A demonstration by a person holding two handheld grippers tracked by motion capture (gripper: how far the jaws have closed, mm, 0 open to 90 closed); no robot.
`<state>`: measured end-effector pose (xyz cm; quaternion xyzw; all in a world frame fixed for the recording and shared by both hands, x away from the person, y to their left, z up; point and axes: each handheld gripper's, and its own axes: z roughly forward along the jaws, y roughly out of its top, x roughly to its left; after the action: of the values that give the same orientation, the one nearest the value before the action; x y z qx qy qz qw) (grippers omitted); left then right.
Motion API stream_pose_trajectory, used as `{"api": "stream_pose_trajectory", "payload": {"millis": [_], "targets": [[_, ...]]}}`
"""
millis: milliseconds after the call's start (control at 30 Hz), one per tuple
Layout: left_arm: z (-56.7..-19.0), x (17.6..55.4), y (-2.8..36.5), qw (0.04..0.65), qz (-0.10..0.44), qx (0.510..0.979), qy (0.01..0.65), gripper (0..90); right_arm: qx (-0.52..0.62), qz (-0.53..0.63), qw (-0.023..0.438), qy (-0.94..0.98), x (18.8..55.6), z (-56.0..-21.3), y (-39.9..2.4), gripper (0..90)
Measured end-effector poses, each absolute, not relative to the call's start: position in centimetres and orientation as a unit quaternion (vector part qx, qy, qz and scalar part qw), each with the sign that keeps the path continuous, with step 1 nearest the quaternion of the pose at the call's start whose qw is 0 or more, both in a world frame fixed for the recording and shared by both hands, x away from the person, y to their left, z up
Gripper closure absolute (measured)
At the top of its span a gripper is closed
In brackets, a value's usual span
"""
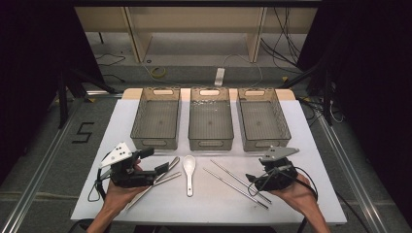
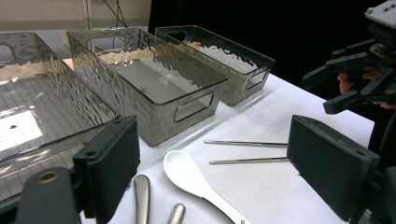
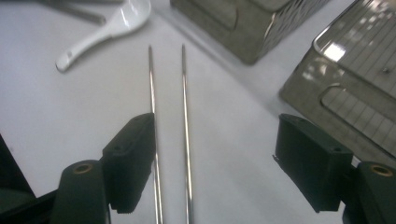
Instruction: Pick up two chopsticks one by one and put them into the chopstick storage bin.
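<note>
R gripper (image 3: 215, 172): my jaws spread, chopsticks (image 3: 184, 116) lying between them on the table (image 1: 301, 126) (no pad pressing).
L gripper (image 2: 212, 172): jaws wide, above spoon (image 2: 191, 175).
Chopsticks: near right bin (image 1: 262, 119).

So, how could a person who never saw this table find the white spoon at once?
Start from the middle one of the three clear bins at the back of the white table. On the table in front of it lies the white spoon, bowl toward the bin. Everything around it is thin grey metal; it alone is white and broad.
</note>
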<state>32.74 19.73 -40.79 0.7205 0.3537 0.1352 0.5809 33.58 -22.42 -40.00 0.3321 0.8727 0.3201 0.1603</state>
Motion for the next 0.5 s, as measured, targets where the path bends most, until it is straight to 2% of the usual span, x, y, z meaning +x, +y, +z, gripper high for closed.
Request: {"api": "stream_pose_trajectory", "payload": {"millis": [67,200,233,500], "targets": [[-40.8,32.7,19.7,0.581,0.136,0.721,0.353,16.7,0.327,0.280,0.142,0.891,34.4,-40.0,-22.1,29.9],[-40.8,32.8,19.7,0.580,0.135,0.721,0.353,16.7,0.325,0.218,0.119,0.913,35.5,-40.6,-21.1,35.4],[-40.8,32.8,19.7,0.581,0.135,0.721,0.353,16.7,0.323,0.195,0.100,0.921,35.9,-41.0,-20.5,37.8],[-40.8,32.8,19.7,0.580,0.135,0.723,0.351,16.7,0.320,0.121,0.072,0.937,36.2,-42.9,-19.6,49.6]]}}
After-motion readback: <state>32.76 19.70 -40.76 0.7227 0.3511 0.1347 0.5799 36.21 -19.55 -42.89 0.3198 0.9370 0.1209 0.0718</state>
